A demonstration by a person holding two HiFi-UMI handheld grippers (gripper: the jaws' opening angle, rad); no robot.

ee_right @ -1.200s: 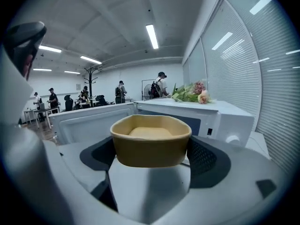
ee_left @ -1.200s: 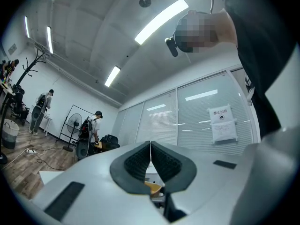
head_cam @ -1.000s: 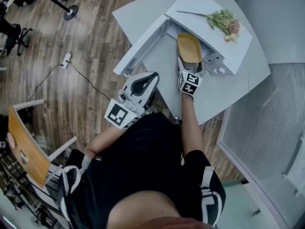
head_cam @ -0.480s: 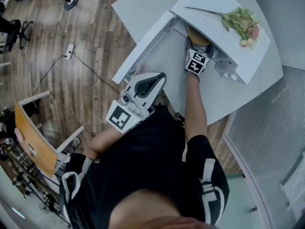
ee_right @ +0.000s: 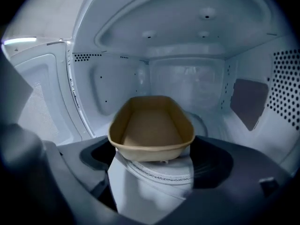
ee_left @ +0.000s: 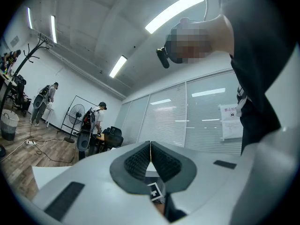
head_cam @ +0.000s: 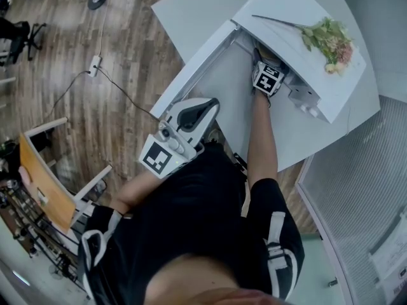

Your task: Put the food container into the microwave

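The tan oval food container [ee_right: 152, 125] is empty and sits inside the white microwave [head_cam: 299, 18] cavity, just over its round turntable. My right gripper [ee_right: 154, 161] is shut on the container's near end. In the head view the right gripper [head_cam: 267, 75] reaches into the microwave's mouth, and the container is almost wholly hidden under the microwave's top. The microwave door [head_cam: 197, 65] stands swung open to the left. My left gripper [head_cam: 205, 107] is shut and empty, held near the person's waist beside the table edge. In its own view the left gripper [ee_left: 150, 145] points up at the room.
A bunch of flowers [head_cam: 327, 40] lies on top of the microwave. The microwave stands on a grey-white table [head_cam: 191, 8]. A wooden chair [head_cam: 44, 183] stands at the left on the wood floor, with a power strip and cable [head_cam: 94, 65]. People stand far off in the left gripper view.
My right gripper has carried the container from the open door's threshold deep into the microwave cavity. The left gripper has hardly moved.
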